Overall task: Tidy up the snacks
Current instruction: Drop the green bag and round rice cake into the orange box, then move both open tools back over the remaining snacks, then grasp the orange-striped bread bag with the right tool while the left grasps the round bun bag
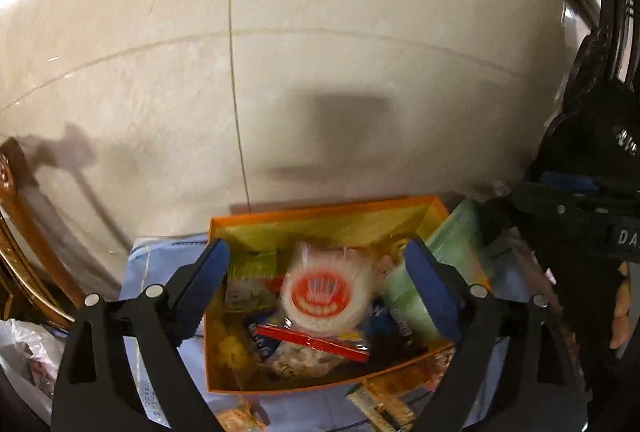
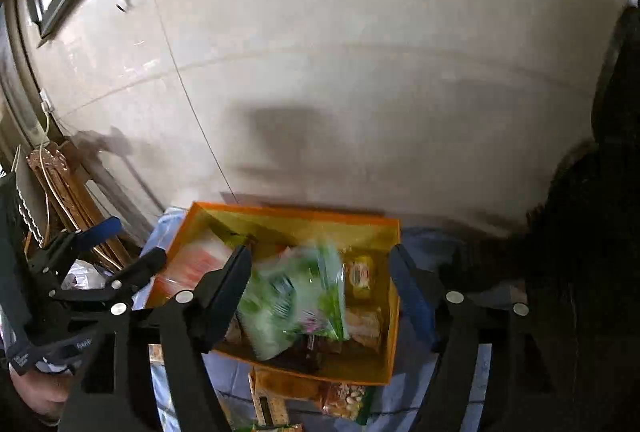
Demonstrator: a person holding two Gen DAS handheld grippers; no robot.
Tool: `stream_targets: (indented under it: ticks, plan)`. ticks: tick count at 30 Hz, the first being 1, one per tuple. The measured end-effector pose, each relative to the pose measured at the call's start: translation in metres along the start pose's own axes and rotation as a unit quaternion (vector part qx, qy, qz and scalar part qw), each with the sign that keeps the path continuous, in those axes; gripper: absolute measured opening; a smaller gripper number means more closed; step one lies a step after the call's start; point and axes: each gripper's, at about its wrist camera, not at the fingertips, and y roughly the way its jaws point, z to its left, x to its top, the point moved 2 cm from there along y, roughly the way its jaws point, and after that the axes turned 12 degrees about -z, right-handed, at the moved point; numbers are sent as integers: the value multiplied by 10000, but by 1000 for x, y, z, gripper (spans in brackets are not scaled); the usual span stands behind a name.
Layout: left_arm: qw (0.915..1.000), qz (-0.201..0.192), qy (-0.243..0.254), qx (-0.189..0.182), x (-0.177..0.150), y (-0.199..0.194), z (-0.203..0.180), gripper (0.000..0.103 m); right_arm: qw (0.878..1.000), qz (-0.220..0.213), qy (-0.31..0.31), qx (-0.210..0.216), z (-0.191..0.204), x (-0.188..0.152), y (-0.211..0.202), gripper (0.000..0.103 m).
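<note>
- Your left hand-held gripper [image 1: 316,284] stands wide with nothing between its blue pads; it hangs over the orange box [image 1: 320,208], above the round white pack [image 1: 320,296] with the red emblem.
- Your right hand-held gripper [image 2: 320,292] is also apart and holds nothing; the green bag [image 2: 296,296] shows between its fingers but lies in the box [image 2: 392,308] below, untouched by the pads.
- The snacks sit mostly in the box: the round pack, the green bag, a red strip pack [image 1: 316,342], a yellow pack [image 2: 360,274] and darker wrappers under them.
- More packs lie outside the box on the blue cloth [image 1: 160,352] at its near edge, among them a nut pack [image 2: 348,398]; I judge these are what is left to sort.
- Risk: both grippers hang over the same box, close together, so reaching in at once could knock fingers or snag the bag's loose film.
- Risk: the box looks heaped, so another pack dropped on top may slide off, and a push on its thin wall could shift it on the cloth.
- Writing: the pack labels are too blurred to read. Only "DA" shows in white on the right gripper's body at the edge of the left view.
</note>
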Motion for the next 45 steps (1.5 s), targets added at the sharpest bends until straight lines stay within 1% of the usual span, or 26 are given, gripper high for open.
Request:
stream_targets:
  ticks: [3,5,6,7,9,10,11,12,14,15,17,19,25,26,29,30,31,32,33,34,35,37,41,43,44,45]
  plan:
    - [9999,26,109,34,-15,-9,9,88,10000,51,-7,-1,-9,-17,-6,72]
    - [9999,37,79,-54,-23,-20,14,89,9999,105,16,-15,-7,-27,-11,74]
    - [9999,54,100,-118,-32,-29,14,90,9999,157,39,22,-6,-38,-17,76]
    - [9998,46,127,-153,-40,-35,13,93,9998,217,35,12,-3,-50,-21,85]
    - [9990,143,303,-283,-66,-49,10,94,9994,349,6,-26,-3,-89,-37,93]
    - [9979,222,437,-422,-90,-59,6,94,9989,477,45,-4,0,-111,-39,94]
    - [9967,297,550,-513,-109,-65,4,94,9980,628,76,26,4,-130,-37,94]
    - [9943,467,749,-603,-138,-71,-2,94,9961,866,136,50,8,-162,-34,94]
    - [9900,782,947,-692,-183,-74,-8,94,9918,1246,285,5,12,-207,-25,94]
    - [9886,896,995,-690,-200,-73,-10,94,9882,1468,439,-58,13,-232,-19,94]
    - [9859,1095,1058,-691,-232,-69,-14,94,9823,1690,798,-112,14,-267,-6,94]
    - [9864,1063,1096,-614,-243,-63,-16,94,9805,1727,923,-178,16,-280,3,94]
    - [9902,1142,698,-399,-247,-36,-12,94,9771,1811,1058,-365,23,-291,31,94]
    - [9903,1207,574,-382,-249,-32,-9,94,9767,1829,1049,-398,24,-293,35,94]
    - [9893,1322,518,-337,-263,-24,-11,95,9790,1808,828,-458,32,-299,40,93]
    - [9877,1464,440,-315,-271,-21,-8,96,9805,1857,358,-535,41,-303,41,91]
    - [9880,1490,263,-307,-275,-21,-3,92,9809,1867,67,-539,46,-305,41,81]
    - [9890,1430,328,-194,-276,-23,-1,79,9807,1877,-244,-482,53,-306,39,50]
    - [9884,1405,570,-118,-278,-23,-5,77,9804,1818,-735,-200,68,-306,36,40]
    - [9892,1312,614,-229,-278,-28,-6,62,9758,1809,-1212,-196,81,-307,33,31]
    - [9895,1277,619,-274,-277,-31,-6,37,9693,1798,-1675,-57,95,-310,30,17]
    - [9894,1319,519,-317,-272,-33,-3,16,9704,1754,-1659,60,98,-312,24,17]
    - [9920,1139,433,-321,-256,-39,5,16,9805,1736,-914,107,77,-307,15,17]
    - [9925,1111,312,-405,-251,-41,8,19,9824,1695,-782,81,68,-306,9,18]
    - [9924,1114,281,-431,-251,-40,8,45,9829,1685,-739,66,64,-305,8,18]
    - [9933,1035,282,-434,-248,-42,8,67,9833,1675,-710,64,58,-304,5,18]
